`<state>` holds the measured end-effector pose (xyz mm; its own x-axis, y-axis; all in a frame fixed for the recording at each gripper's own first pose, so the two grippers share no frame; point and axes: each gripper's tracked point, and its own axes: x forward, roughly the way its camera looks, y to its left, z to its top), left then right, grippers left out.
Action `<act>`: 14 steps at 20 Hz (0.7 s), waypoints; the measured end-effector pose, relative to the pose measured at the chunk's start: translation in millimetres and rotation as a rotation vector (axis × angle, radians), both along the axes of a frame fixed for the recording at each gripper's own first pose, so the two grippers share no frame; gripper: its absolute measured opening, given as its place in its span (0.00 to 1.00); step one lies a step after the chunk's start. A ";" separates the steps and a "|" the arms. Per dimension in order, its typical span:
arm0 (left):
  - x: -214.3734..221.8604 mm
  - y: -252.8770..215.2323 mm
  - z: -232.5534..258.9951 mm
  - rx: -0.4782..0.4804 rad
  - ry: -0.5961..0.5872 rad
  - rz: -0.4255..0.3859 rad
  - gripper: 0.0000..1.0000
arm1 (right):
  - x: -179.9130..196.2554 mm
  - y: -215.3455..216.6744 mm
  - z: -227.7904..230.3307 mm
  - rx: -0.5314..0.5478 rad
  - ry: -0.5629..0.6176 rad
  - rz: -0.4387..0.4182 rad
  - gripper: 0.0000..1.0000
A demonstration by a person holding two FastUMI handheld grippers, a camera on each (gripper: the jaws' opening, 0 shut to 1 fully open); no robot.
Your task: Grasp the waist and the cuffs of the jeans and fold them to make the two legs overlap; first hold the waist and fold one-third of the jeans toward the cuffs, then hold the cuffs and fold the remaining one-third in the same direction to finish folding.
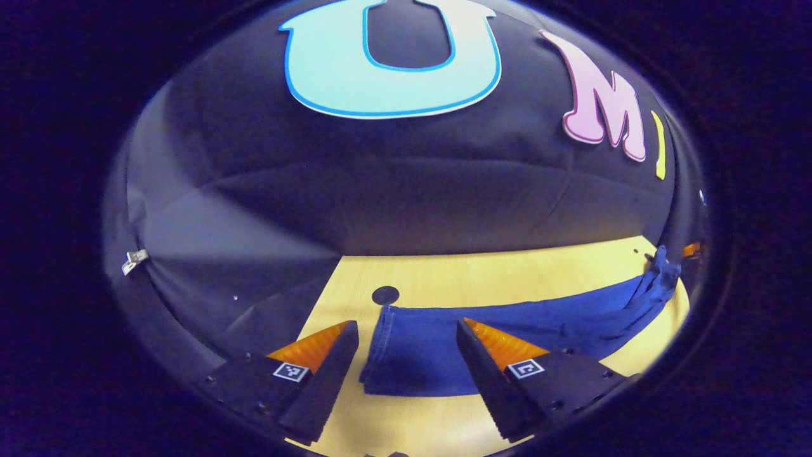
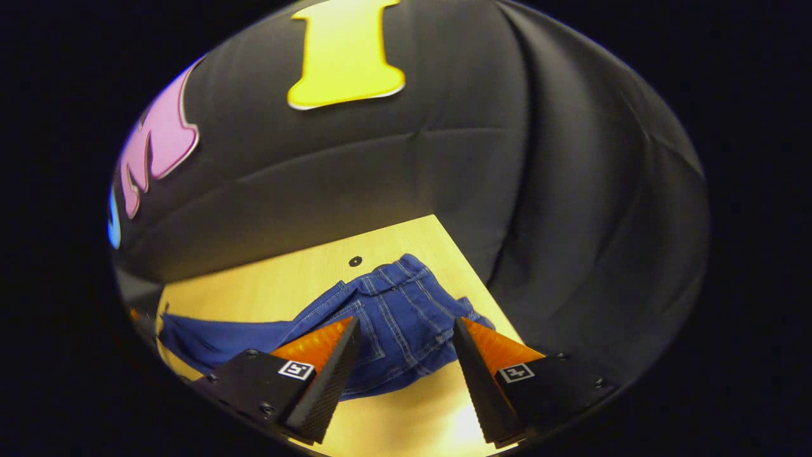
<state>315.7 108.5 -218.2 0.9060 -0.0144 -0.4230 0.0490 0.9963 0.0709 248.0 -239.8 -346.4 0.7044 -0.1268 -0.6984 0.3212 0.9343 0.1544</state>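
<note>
- In the left gripper view, the left gripper [image 1: 406, 355] is seen with its fingers spread wide and nothing held; the cuffs [image 1: 387, 355] lie on the table [image 1: 457, 279] directly ahead, framed in the gap between the fingertips but not touched.
- In the right gripper view, the right gripper [image 2: 406, 352] is likewise held open and empty; the waist [image 2: 396, 304] lies just ahead of the gap, bunched and slightly raised, with seams and a pocket visible.
- The jeans [image 1: 507, 327] are stretched as a long band across the table, the long axis running from the cuffs before the left gripper to the waist before the right gripper. Each gripper is therefore the nearer one to its own end.
- The legs appear already laid one over the other at the cuff end, where stacked edges are seen; whether the overlap is exact along the whole length cannot be told.
- The jeans are dark blue denim, flat and fairly smooth along the legs, rumpled at the waist.
- It is judged that the thirds have not yet been folded, and that the coming move turns on the right gripper being closed on the waist and carried along the long axis toward the cuffs.
- A small dark hole [image 1: 385, 294] is seen in the table just beyond the cuffs.
</note>
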 end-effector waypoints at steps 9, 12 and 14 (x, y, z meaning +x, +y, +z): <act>-97.3 -90.5 10.0 -0.173 0.013 0.009 0.95 | 0.9 -55.7 -60.6 0.110 0.013 -0.277 0.90; -94.3 -106.2 6.6 -0.144 0.033 -0.018 0.95 | 5.9 -56.7 -73.5 0.134 0.021 -0.304 0.91; -90.0 -116.5 8.0 -0.116 0.032 -0.041 0.95 | 6.1 -57.8 -74.8 0.077 -0.001 -0.290 0.91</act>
<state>225.7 -8.0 -210.1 0.8897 -0.1020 -0.4450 0.0904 0.9948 -0.0473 254.1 -297.6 -421.2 0.6471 -0.2690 -0.7134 0.5726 0.7892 0.2219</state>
